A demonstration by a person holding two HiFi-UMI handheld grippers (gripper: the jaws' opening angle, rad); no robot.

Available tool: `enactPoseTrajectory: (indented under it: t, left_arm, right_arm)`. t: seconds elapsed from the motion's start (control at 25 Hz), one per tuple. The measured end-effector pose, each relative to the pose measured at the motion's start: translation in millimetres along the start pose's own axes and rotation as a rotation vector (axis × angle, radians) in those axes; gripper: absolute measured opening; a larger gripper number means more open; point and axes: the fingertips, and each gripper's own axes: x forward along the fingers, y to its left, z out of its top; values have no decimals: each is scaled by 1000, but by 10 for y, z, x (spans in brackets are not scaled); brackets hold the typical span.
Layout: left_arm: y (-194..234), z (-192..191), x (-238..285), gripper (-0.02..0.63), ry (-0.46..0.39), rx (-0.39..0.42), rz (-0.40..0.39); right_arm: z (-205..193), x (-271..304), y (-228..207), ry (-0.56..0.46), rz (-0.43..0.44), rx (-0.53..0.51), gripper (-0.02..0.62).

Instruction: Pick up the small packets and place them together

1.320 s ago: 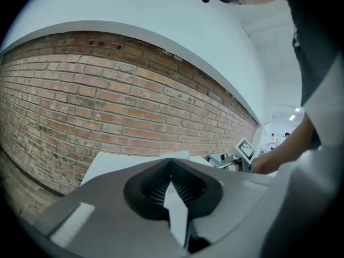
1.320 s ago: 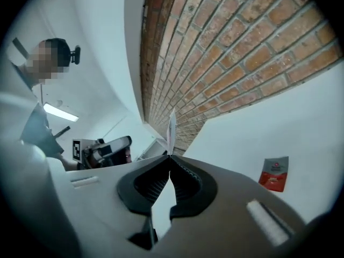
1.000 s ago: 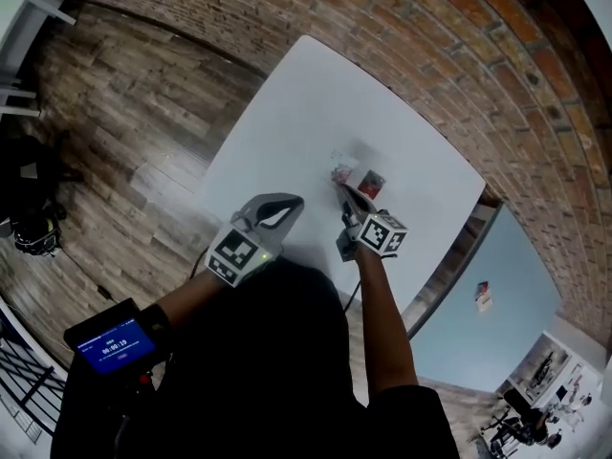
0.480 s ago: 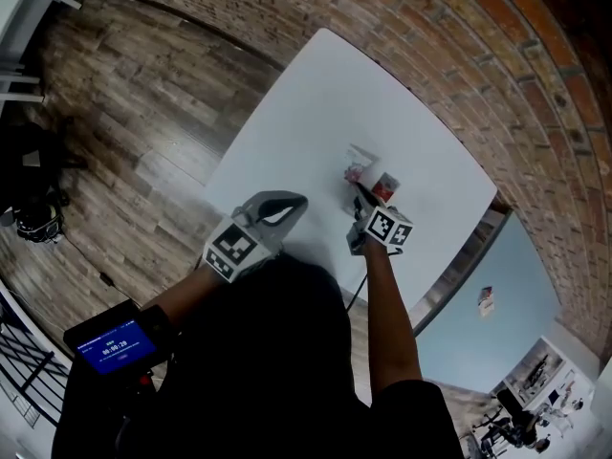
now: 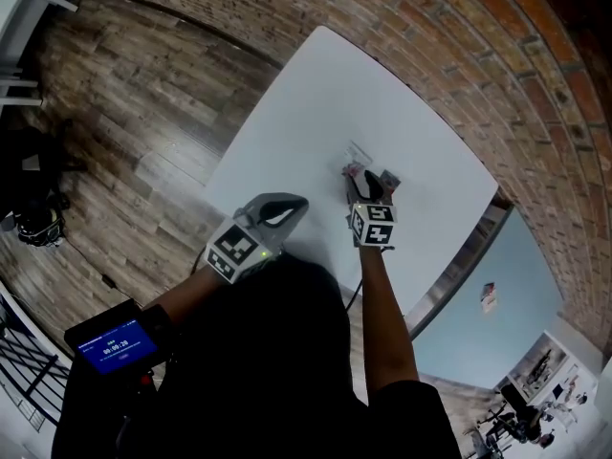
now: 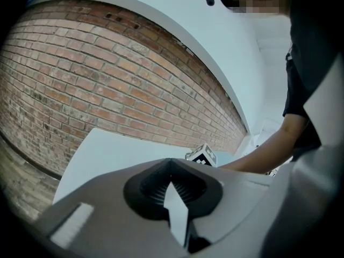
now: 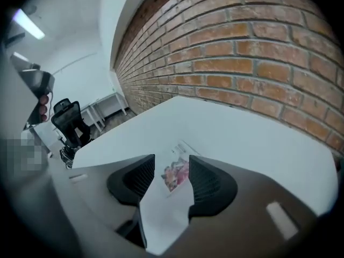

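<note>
Entry one, right gripper (image 5: 368,189): tipped down over the white worktop (image 5: 287,132), toward its far side by the brick wall (image 5: 430,46); jaws wide, just been opening; printed packet (image 7: 176,173) framed between them, flat on the worktop, pressed by neither pad; by the look of it a release at the gathering spot, second packet (image 5: 388,179) lying near.

Entry two, left gripper (image 5: 295,202): parked at the near edge of the worktop, well apart from both packets; jaws shut tight on nothing; likely idle, out of the working hand's way.

Entry three, views compared: from the head view alone, both packets at once, the pink-and-white one just ahead of the right gripper, the reddish one just beside its jaws; touching or apart, not to be told there; from the right gripper view alone, the clear gap between pads and packet, and the pink print; no second packet there, presumably behind a jaw; from the left gripper view, no packet at all; only shut jaws, the right gripper's marker cube (image 6: 201,156) and a forearm (image 6: 263,149) beyond.
</note>
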Motion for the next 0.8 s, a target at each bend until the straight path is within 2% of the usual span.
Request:
enactPoseTrajectory:
  t: [0.16,0.36,0.48,0.64,0.8]
  left_arm:
    - [13,-64,-33,0,14,-8,-1]
    - [93,-109,-87,0,16,-31,21]
    - [168,-97,-104,2,11,-35,37]
    - [229,-72,-102,1,4,-46,40]
    - [248,-66,-83,2,1,-55,45]
  right_arm:
    - [124,224,95,44,-21,-109,196]
    - [-70,366,69,148,-28,-159,226]
    - [-163,368,33,191,-12,-243,232]
    - [-184,331,-55,215,11,-349,231]
    - [-208,301,-94,210,45,-394,230]
